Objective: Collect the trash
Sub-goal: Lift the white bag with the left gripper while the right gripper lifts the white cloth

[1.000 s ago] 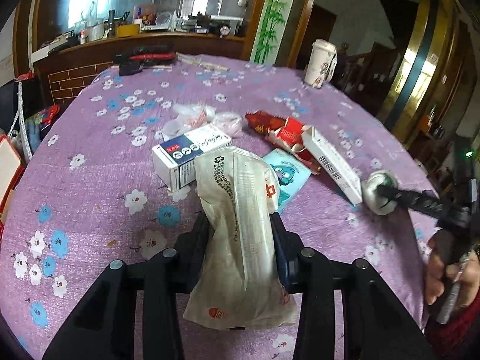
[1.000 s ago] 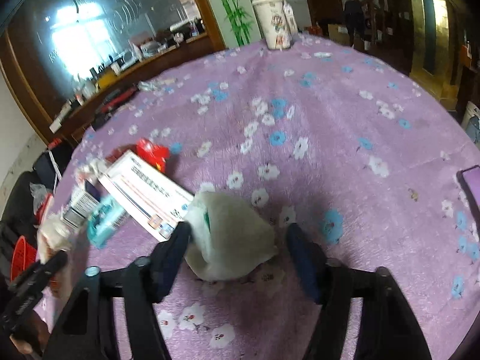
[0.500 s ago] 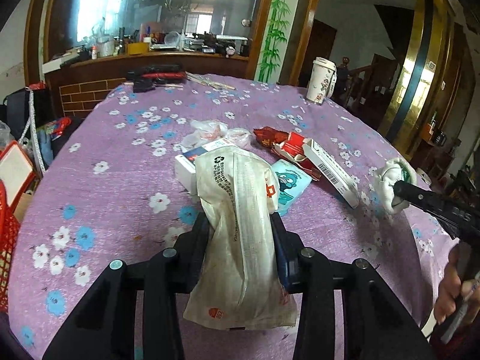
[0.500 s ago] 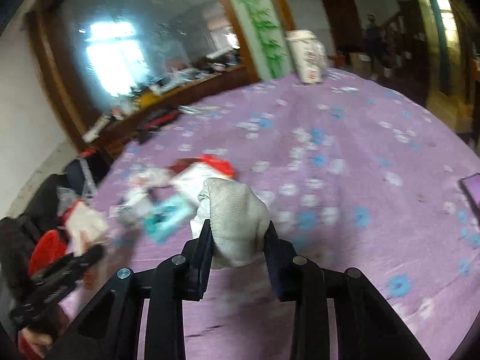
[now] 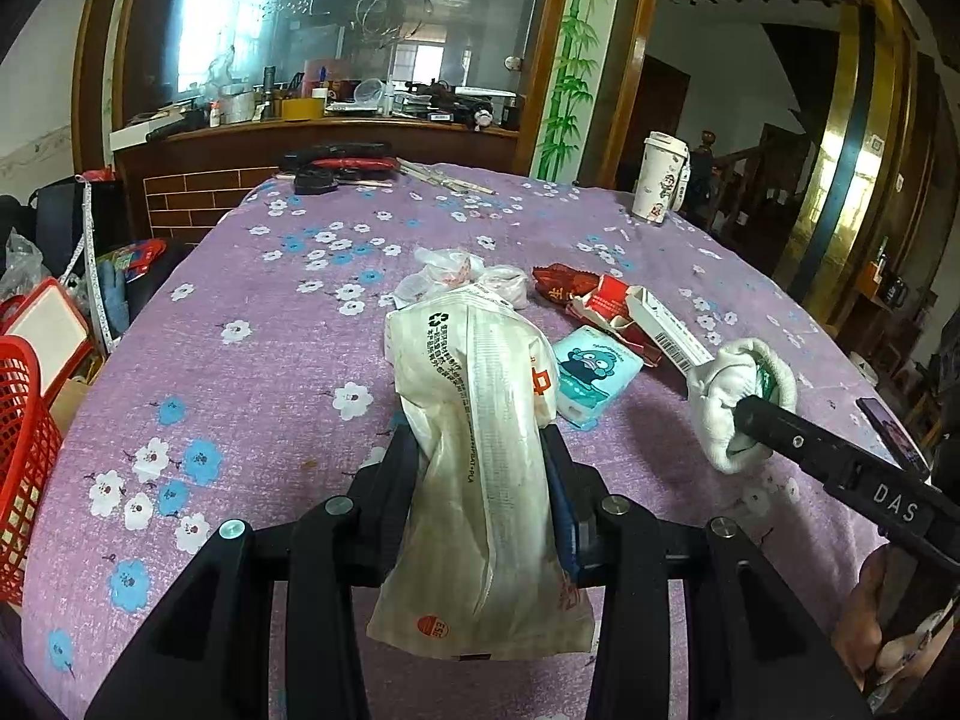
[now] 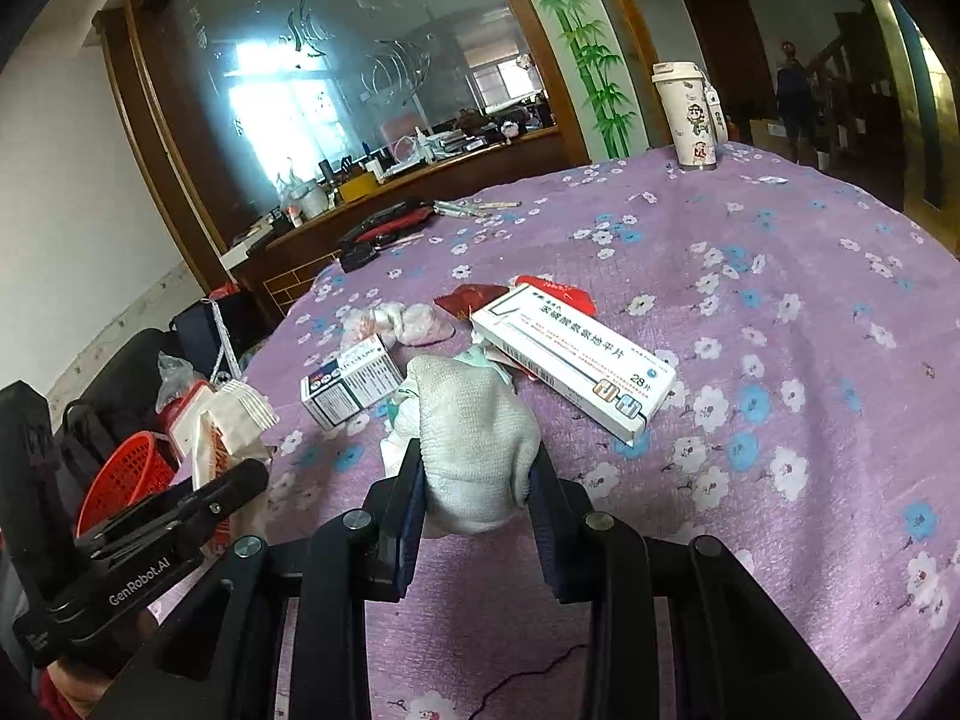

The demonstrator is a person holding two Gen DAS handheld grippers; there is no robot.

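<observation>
My left gripper [image 5: 480, 468] is shut on a white paper bag [image 5: 480, 420] and holds it above the purple flowered table [image 5: 240, 300]. My right gripper [image 6: 474, 474] is shut on a balled white sock [image 6: 474, 432], lifted off the table; it also shows in the left wrist view [image 5: 738, 402]. Other trash lies mid-table: a long white medicine box [image 6: 576, 354], a small white box [image 6: 348, 384], red wrappers [image 5: 588, 294], a teal tissue pack [image 5: 594, 372] and crumpled clear plastic [image 5: 450, 270].
A red basket [image 5: 24, 438] stands off the table's left edge. A white tumbler [image 5: 660, 186] stands at the far right. Black and red tools [image 5: 336, 165] lie at the far edge. A phone [image 5: 894, 432] lies at the right edge.
My right gripper closed on the sock and lifted it off the table, swinging left. My left gripper kept hold of the bag and rose higher.
</observation>
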